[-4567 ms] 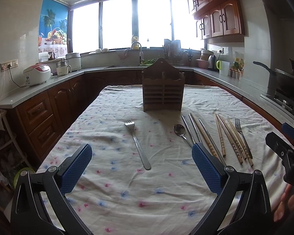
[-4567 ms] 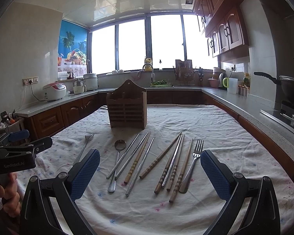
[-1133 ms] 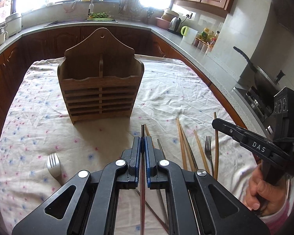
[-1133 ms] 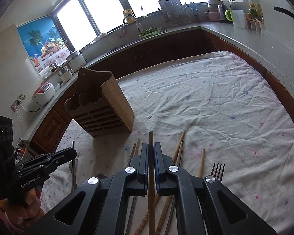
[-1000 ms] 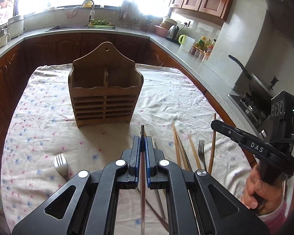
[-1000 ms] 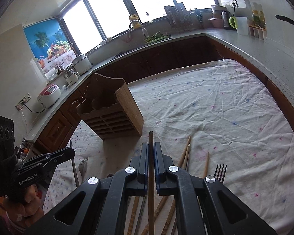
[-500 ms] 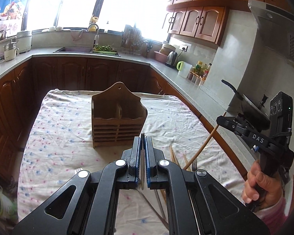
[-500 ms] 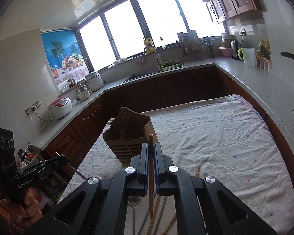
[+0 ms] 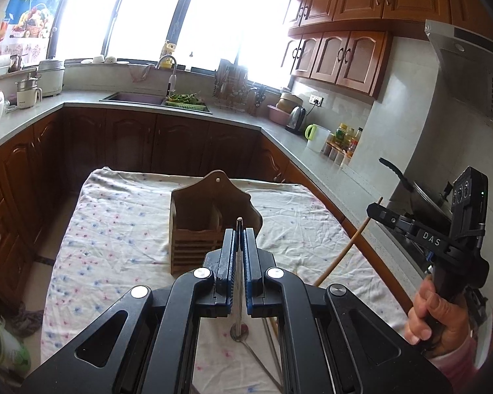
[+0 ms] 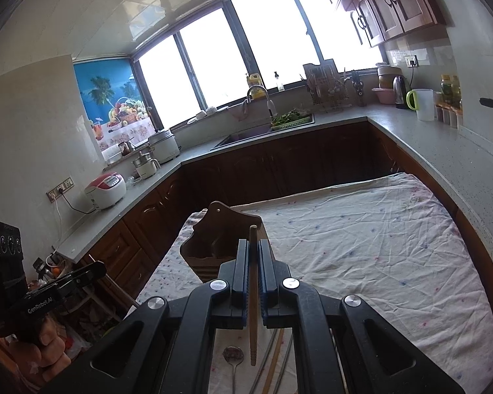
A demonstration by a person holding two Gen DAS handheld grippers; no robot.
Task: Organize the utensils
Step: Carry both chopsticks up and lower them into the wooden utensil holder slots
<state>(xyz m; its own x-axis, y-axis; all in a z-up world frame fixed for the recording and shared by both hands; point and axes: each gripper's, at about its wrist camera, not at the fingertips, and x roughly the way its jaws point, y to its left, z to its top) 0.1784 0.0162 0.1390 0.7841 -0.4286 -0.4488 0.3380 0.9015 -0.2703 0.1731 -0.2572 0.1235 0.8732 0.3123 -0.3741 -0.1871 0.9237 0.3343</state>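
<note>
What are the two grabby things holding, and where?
The left hand-held gripper pinches a metal chopstick near its top end. The right hand-held gripper pinches a wooden chopstick near its top end.

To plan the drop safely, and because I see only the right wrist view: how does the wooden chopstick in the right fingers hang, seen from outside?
Observer: In the left wrist view the wooden chopstick slants. Its top pokes above the right gripper and its lower end points down toward the tablecloth.
Operator: What exactly does the left gripper hold?
Observer: A metal chopstick, clamped. Its tip reaches just past the fingertips of the left gripper.
Operator: And the dark handle at my right edge?
Observer: It belongs to a pan that sits behind the right gripper.
</note>
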